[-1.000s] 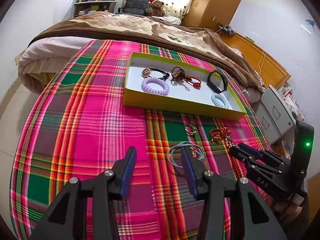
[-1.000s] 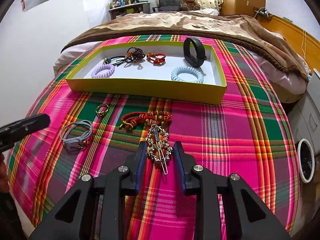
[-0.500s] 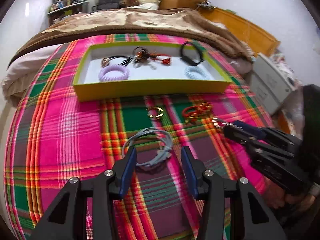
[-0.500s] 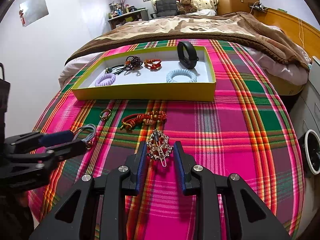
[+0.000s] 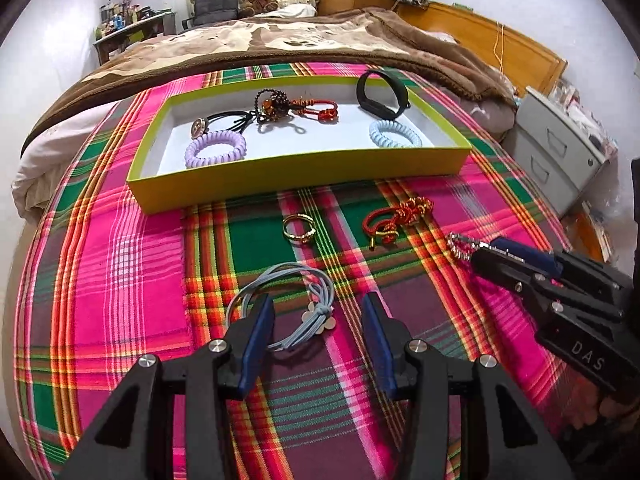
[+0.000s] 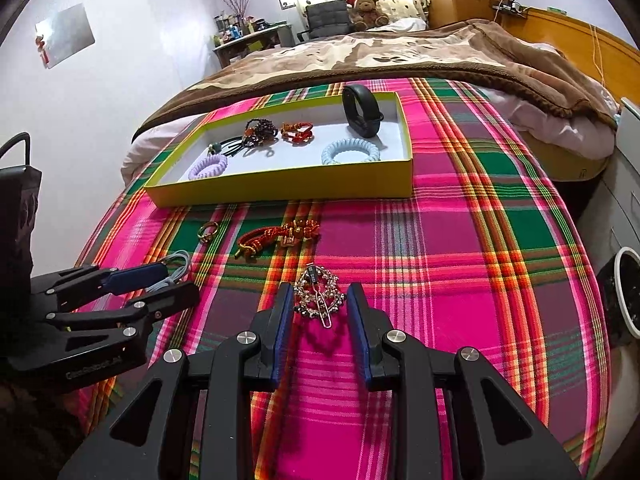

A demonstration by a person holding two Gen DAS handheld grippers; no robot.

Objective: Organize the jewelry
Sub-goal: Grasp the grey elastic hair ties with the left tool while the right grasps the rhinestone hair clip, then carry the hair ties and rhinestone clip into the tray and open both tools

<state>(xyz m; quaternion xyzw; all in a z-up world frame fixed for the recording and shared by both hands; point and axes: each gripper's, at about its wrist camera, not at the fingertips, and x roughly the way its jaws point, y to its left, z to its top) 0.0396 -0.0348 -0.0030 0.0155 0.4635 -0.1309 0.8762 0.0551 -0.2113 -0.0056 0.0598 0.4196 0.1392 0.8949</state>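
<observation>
A yellow-green tray [image 5: 296, 178] [image 6: 280, 190] on the plaid cloth holds several hair ties and bracelets and a black band [image 5: 382, 96]. On the cloth lie a grey-blue hair tie [image 5: 296, 304], a gold ring [image 5: 299, 229] [image 6: 208, 232], a red braided bracelet [image 5: 396, 216] [image 6: 280, 236] and a silver rhinestone hair clip [image 6: 320, 296]. My left gripper [image 5: 318, 320] is open, its fingers on either side of the grey-blue hair tie. My right gripper [image 6: 319, 312] is open around the hair clip, its fingers apart from it.
The plaid cloth [image 5: 120, 260] covers a bed with a brown blanket [image 5: 280, 40] behind the tray. A grey drawer unit [image 5: 560, 152] stands to the right of the bed. A white round bin [image 6: 624, 292] is on the floor at the right.
My left gripper has moved forward and now straddles the grey-blue hair tie. My right gripper has stayed around the hair clip, still open.
</observation>
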